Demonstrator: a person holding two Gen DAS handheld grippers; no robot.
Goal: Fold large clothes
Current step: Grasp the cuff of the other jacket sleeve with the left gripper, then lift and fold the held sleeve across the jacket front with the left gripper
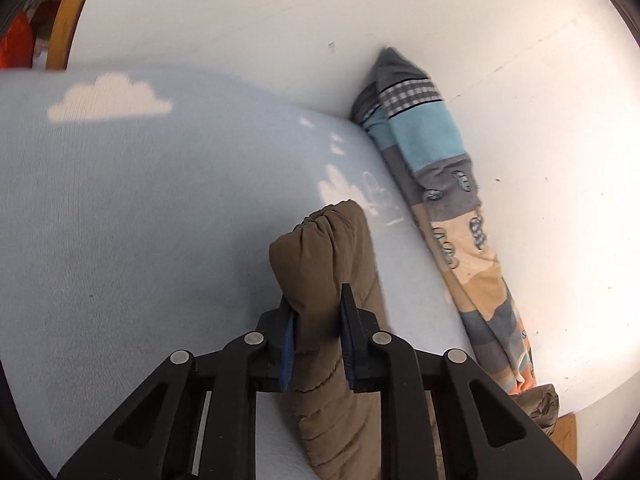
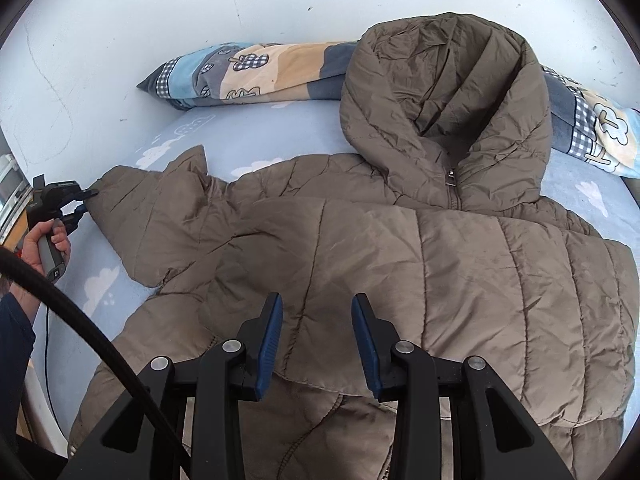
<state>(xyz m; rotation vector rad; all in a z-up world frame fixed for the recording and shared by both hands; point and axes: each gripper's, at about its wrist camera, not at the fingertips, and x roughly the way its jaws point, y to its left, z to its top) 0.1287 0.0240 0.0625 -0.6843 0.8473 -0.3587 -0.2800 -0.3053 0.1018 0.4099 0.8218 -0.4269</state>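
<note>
A brown quilted hooded jacket (image 2: 400, 248) lies spread on a light blue bed sheet (image 2: 280, 140), hood toward the wall and zip closed. Its right-hand sleeve is folded across the chest. My left gripper (image 1: 316, 300) is shut on the cuff of the other sleeve (image 1: 320, 248), which stretches out to the left; that gripper also shows in the right wrist view (image 2: 86, 200), held by a hand. My right gripper (image 2: 316, 308) is open and empty, just above the jacket's lower front.
A long patchwork pillow (image 2: 256, 68) lies along the white wall (image 2: 280, 0) behind the hood; it also shows in the left wrist view (image 1: 440, 184). A black cable (image 2: 80, 304) crosses the lower left. A wooden frame (image 1: 64, 16) stands at the far left.
</note>
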